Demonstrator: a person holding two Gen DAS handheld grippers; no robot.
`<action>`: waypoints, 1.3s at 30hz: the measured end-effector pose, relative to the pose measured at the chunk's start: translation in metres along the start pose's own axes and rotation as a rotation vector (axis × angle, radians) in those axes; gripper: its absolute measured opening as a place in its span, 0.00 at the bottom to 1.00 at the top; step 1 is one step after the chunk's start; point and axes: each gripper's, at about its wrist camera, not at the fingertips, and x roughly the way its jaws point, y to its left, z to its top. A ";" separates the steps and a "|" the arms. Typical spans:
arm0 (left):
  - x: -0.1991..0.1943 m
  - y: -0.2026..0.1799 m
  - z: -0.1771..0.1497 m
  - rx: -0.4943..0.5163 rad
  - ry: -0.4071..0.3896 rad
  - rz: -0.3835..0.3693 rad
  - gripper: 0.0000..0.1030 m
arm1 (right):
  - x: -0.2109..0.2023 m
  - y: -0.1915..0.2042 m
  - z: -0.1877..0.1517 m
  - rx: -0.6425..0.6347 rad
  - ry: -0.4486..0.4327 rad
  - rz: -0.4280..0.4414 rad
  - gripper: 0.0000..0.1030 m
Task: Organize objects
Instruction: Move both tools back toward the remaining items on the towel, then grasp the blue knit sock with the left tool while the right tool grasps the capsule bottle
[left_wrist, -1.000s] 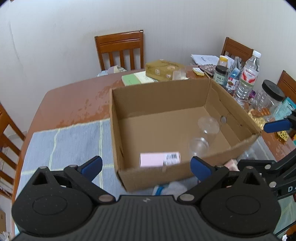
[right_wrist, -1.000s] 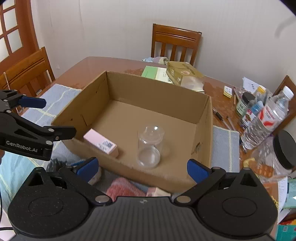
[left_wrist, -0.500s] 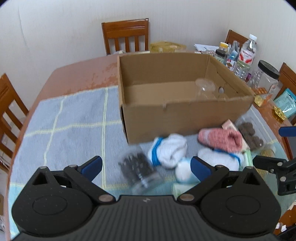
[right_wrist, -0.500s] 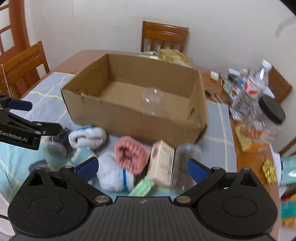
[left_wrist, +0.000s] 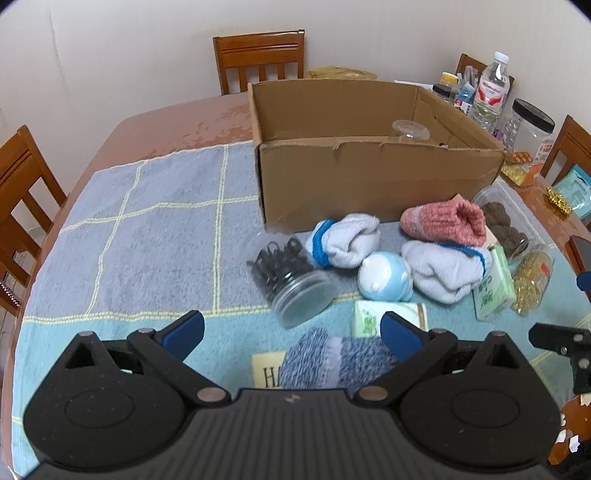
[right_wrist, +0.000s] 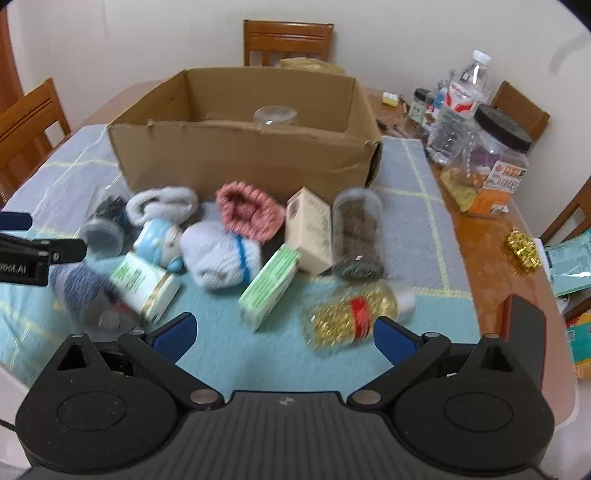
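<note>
An open cardboard box (left_wrist: 376, 181) (right_wrist: 243, 162) stands on a blue checked cloth, with a clear jar (right_wrist: 275, 115) inside. In front of it lies a pile: a jar of black clips (left_wrist: 288, 277), white socks (left_wrist: 347, 240), a pink sock (left_wrist: 443, 221) (right_wrist: 247, 214), a blue-white toy (left_wrist: 386, 277), green boxes (right_wrist: 269, 286), a cream box (right_wrist: 310, 229), a jar of brown balls (right_wrist: 356, 232) and a bottle of gold pieces (right_wrist: 351, 314). A blue-grey sock (left_wrist: 340, 358) lies just beyond my left gripper (left_wrist: 291, 332), which is open and empty. My right gripper (right_wrist: 284, 332) is open and empty, near the gold bottle.
Wooden chairs (left_wrist: 258, 59) stand around the brown table (left_wrist: 173, 125). At the right side stand a water bottle (right_wrist: 465, 88), a black-lidded plastic jar (right_wrist: 495, 155), small bottles and packets (right_wrist: 569, 258). The cloth (left_wrist: 147, 229) covers the table's near part.
Both grippers have pulled back and lowered from above the box. The pile in front of the box has come into view; the box interior is now mostly hidden.
</note>
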 end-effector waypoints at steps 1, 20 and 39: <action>0.000 0.000 -0.002 -0.005 0.002 0.004 0.98 | -0.001 0.002 -0.002 -0.012 0.001 0.004 1.00; 0.009 -0.017 -0.028 -0.064 0.068 0.049 0.98 | 0.021 -0.034 -0.022 -0.023 0.069 0.065 1.00; 0.033 -0.004 -0.025 -0.100 0.075 0.071 0.99 | 0.030 -0.059 -0.015 -0.025 0.065 0.064 1.00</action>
